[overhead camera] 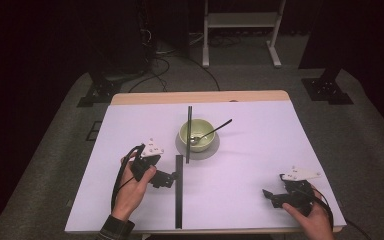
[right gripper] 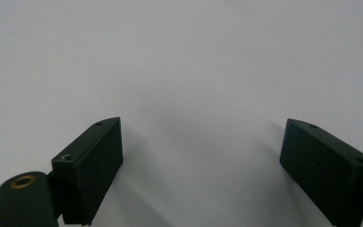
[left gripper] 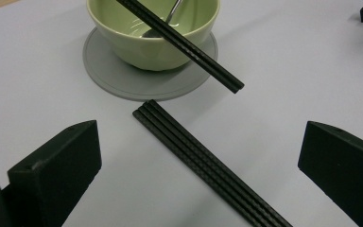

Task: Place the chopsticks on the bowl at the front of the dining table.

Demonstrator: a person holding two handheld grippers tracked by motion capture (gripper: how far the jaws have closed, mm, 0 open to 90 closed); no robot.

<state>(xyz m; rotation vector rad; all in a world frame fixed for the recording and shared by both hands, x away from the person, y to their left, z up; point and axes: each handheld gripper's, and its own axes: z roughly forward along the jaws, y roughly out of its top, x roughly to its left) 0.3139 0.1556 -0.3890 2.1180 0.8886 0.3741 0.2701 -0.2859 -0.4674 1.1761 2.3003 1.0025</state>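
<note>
A pair of black chopsticks point(left gripper: 208, 163) lies flat on the white surface point(overhead camera: 250, 165), running from near the person's edge up toward the bowl. In the left gripper view the pair sits side by side, touching, its far tip just short of the grey mat point(left gripper: 108, 71) and apart from it. From above, the same pair point(overhead camera: 179, 192) shows as one dark strip in front of the bowl.

The left hand-held gripper point(left gripper: 198, 156) hangs just over that pair with its jaws spread wide, one black jaw on each side of the chopsticks and neither pressing on them; it grips nothing. From above, this gripper point(overhead camera: 172, 177) sits right beside the strip, held in the person's left hand point(overhead camera: 135, 187).

A second pair of black chopsticks point(overhead camera: 189, 132) rests across the rim of the pale green bowl point(overhead camera: 196, 135), its near end sticking out past the mat and hanging clear of the surface. A metal spoon point(overhead camera: 211, 132) lies in the bowl with its handle leaning out over the far right rim. The bowl stands on the round grey mat near the middle of the surface.

Well off to the right, near the front corner, the right hand-held gripper point(right gripper: 201, 156) points at bare surface, jaws wide apart, nothing between them.
</note>
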